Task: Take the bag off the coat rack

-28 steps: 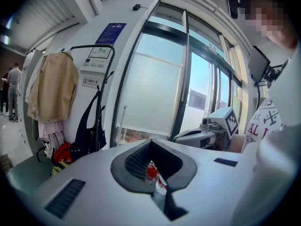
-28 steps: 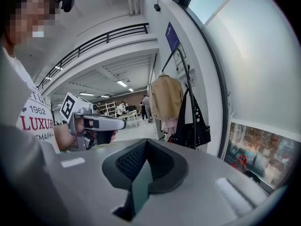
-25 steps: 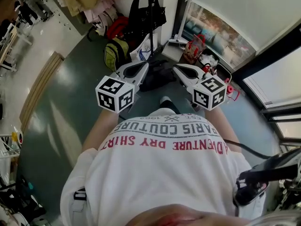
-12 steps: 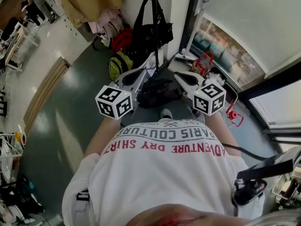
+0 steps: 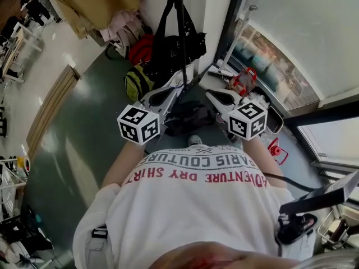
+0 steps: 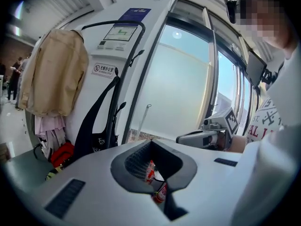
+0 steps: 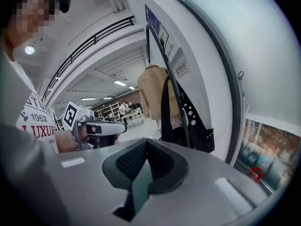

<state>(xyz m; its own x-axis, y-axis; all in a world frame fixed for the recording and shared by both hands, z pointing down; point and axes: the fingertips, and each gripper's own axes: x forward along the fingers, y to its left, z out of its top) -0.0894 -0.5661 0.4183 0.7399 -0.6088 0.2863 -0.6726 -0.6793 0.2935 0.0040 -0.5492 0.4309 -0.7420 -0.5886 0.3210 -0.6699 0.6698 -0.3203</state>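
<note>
Black soft tote bag [image 5: 168, 46] on the coat rack [image 5: 180, 15] seems light, best lifted by its straps [image 5: 166, 11]; left gripper [image 5: 178, 83] and right gripper [image 5: 208, 93] are clenched, empty.

A glossy grey-green floor [image 5: 84, 133] meets a white wall [image 5: 210, 15] beside tall frosted windows [image 5: 303, 32] (bright with daylight).

Black leathery bag [image 7: 201, 132] with shiny metal studs [image 7: 189, 113], thin dark metal coat rack [image 5: 180, 15], matt tan cloth jacket [image 6: 54, 74], smooth glossy floor [image 5: 84, 144].
</note>
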